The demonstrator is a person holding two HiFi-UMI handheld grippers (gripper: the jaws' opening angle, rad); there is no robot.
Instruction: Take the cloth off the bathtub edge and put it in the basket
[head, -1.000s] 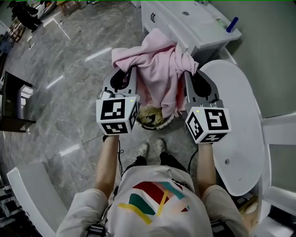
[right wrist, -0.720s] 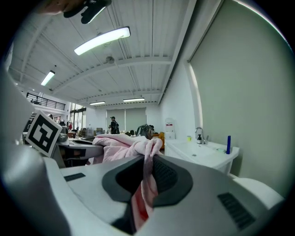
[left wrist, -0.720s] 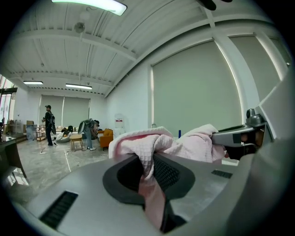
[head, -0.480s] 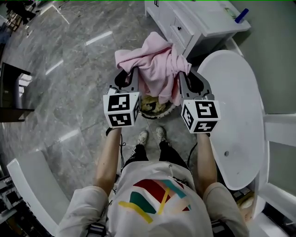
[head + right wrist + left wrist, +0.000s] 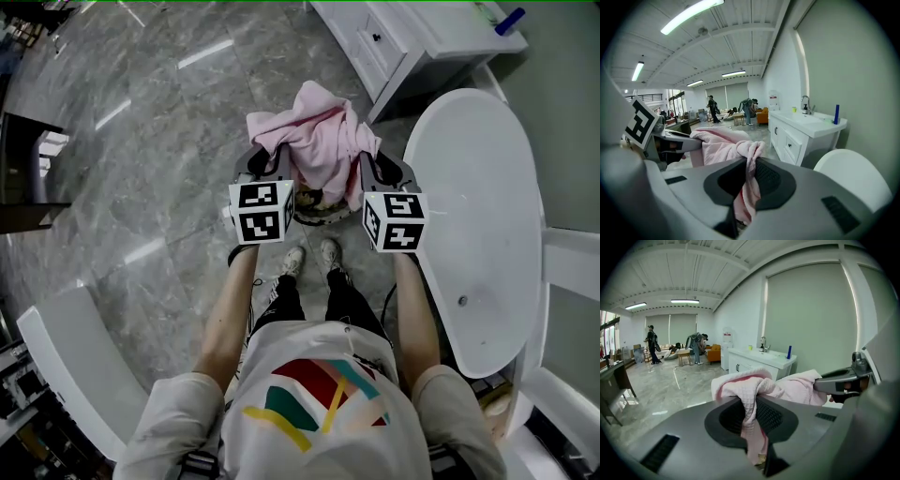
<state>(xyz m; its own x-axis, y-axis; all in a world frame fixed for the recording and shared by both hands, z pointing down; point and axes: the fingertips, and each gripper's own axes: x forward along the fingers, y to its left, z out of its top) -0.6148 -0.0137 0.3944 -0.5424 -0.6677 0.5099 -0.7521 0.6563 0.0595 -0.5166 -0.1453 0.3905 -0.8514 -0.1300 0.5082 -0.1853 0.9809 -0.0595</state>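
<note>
A pink cloth (image 5: pixel 319 141) hangs bunched between my two grippers, just above a woven basket (image 5: pixel 311 212) on the floor in front of the person's shoes. My left gripper (image 5: pixel 268 157) is shut on the cloth's left end (image 5: pixel 751 394), which runs down between the jaws. On the other side my right gripper (image 5: pixel 369 159) is shut on the cloth's right end (image 5: pixel 746 187). The white bathtub (image 5: pixel 487 244) lies to the right, with nothing on its edge. Most of the basket is hidden by the cloth and the marker cubes.
A white vanity cabinet (image 5: pixel 403 42) with a blue bottle (image 5: pixel 514 19) stands at the far right. Dark furniture (image 5: pixel 23 178) is at the left, a white curved piece (image 5: pixel 66 366) at the lower left. People stand far off (image 5: pixel 651 343).
Both grippers have sunk together with the pink cloth, from chest height down to just over the basket. The grip on the cloth is unchanged.
</note>
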